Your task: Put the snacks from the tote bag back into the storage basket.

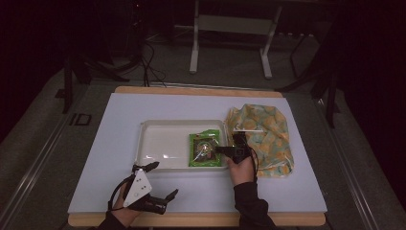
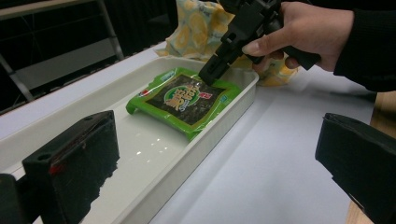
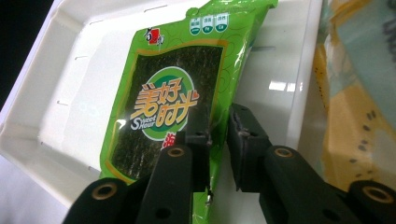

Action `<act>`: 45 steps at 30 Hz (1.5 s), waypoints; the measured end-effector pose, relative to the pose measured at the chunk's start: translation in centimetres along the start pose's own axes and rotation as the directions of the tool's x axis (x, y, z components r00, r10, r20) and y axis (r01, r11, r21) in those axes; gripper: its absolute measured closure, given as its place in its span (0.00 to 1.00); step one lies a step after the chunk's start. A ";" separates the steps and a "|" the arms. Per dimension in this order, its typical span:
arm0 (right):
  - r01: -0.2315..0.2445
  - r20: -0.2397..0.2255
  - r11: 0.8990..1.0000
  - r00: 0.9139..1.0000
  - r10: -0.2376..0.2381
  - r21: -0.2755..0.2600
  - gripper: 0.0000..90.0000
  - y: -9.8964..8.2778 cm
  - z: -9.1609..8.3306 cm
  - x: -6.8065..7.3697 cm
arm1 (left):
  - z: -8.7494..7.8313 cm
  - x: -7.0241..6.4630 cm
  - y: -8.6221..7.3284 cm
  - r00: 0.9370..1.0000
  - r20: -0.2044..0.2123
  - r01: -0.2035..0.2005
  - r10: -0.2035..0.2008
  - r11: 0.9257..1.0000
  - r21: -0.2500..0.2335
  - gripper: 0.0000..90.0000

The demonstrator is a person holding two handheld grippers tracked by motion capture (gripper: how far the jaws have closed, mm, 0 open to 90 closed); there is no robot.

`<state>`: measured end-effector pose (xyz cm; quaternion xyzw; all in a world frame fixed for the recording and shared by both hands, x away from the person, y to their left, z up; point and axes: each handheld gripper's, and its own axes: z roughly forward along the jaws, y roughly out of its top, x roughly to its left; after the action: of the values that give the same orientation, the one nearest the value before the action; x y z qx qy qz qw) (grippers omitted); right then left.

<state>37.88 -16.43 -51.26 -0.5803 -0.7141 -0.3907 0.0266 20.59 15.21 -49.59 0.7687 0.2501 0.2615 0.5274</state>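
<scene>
A pale sheet point(image 1: 119, 143) covers the wooden surface point(image 1: 191, 220). A white tray point(image 1: 163, 143) lies near the sheet's middle. Just right of the tray, touching its corner, lies a yellow patterned bag point(image 1: 268, 134). The surface's wood shows beyond the sheet's far edge.

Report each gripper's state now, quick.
Left gripper: open, holding nothing, beside the white tray.
Right gripper: jaws slightly apart over the green seaweed snack packet edge, not pressing on it.
</scene>
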 end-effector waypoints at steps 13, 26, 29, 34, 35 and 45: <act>0.092 -0.015 0.996 0.996 -0.092 0.007 0.79 1.7 -1.5 1.3 | 0.0 0.0 0.0 1.000 -0.005 0.000 0.000 1.000 -0.001 0.00; 0.246 0.022 0.969 0.969 -0.246 0.013 0.60 3.1 -2.5 3.3 | 0.1 0.0 0.0 1.000 -0.002 0.001 -0.001 1.000 0.002 0.00; 0.264 0.020 0.964 0.964 -0.264 -0.010 0.58 3.5 -3.1 3.7 | 0.1 0.0 0.0 1.000 -0.002 0.003 -0.003 1.000 0.003 0.00; 0.291 0.013 0.956 0.957 -0.290 -0.025 0.53 4.2 -4.2 4.2 | 0.1 0.0 0.0 1.000 -0.001 0.005 -0.005 1.000 0.002 0.00; 0.294 0.017 0.955 0.956 -0.293 -0.033 0.52 4.3 -4.4 4.2 | 0.1 0.0 0.0 1.000 -0.002 0.004 -0.004 1.000 0.002 0.00; 0.327 0.100 0.943 0.942 -0.320 -0.057 0.32 4.9 -6.6 3.8 | 0.1 0.0 0.0 1.000 -0.002 0.006 -0.006 1.000 0.002 0.00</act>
<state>38.07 -17.13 -42.15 -0.4724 -0.7855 -0.3893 -0.0911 20.68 15.15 -49.67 0.7682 0.2531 0.2604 0.5273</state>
